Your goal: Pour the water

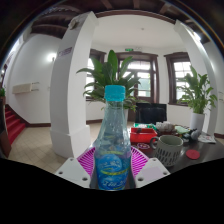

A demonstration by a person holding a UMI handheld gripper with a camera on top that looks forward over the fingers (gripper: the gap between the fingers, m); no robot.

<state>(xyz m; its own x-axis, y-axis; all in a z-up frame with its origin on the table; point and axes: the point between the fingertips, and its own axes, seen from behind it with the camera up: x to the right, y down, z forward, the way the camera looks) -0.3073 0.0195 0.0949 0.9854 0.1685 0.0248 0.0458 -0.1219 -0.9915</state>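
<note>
Step in hand looks like carrying the bottle (112, 140) to the mug (168, 149) w/o slip: keep it upright, squeeze light so the thin plastic doesn't buckle, then tip slow w/ the mouth over the mug; blue cap looks on yet, so check that first. Bottle is centre-bottom of the frame, upright, betw. the tongs (112, 168), which look clenched on its lower body, pink pads (87, 160) against both sides. Mug sits lower right on the dark surface (205, 152), near the bottle.

A bottle (112, 140) stands upright between the claw (113, 163) fingers; a cup (168, 149) sits right.
</note>
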